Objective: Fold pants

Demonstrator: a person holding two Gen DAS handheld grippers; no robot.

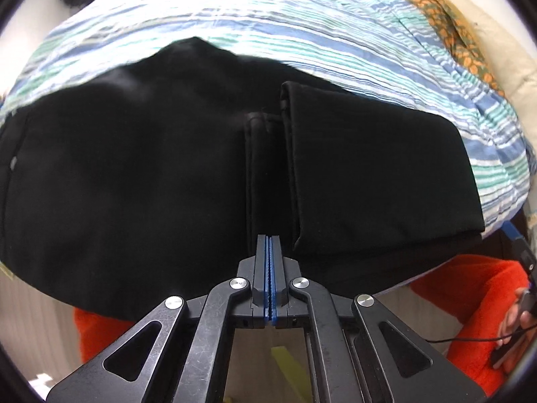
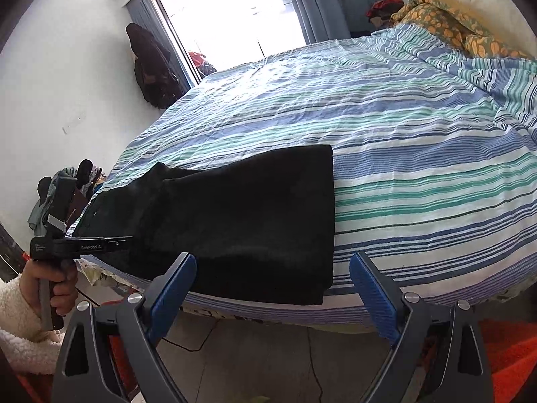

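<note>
Black pants (image 1: 141,168) lie folded on the striped bed, a doubled part (image 1: 369,168) on the right and a narrow ridge of cloth running up the middle. My left gripper (image 1: 270,237) is shut, its blue pads pressed together with the tips down on the pants; I see no cloth between the pads. In the right wrist view the left gripper (image 2: 129,238) reaches in at the left end of the pants (image 2: 248,215), held by a hand in a white fleece sleeve (image 2: 50,282). My right gripper (image 2: 272,258) stands open at the bed's near edge, framing the pants' right near corner without touching it.
The blue, green and white striped sheet (image 2: 419,168) stretches far beyond the pants. An orange patterned blanket (image 2: 453,23) is bunched at the far right. Dark clothes (image 2: 151,63) hang beside the window (image 2: 235,10). A clothes pile (image 2: 57,194) sits left. Red fabric (image 1: 470,302) shows below the bed edge.
</note>
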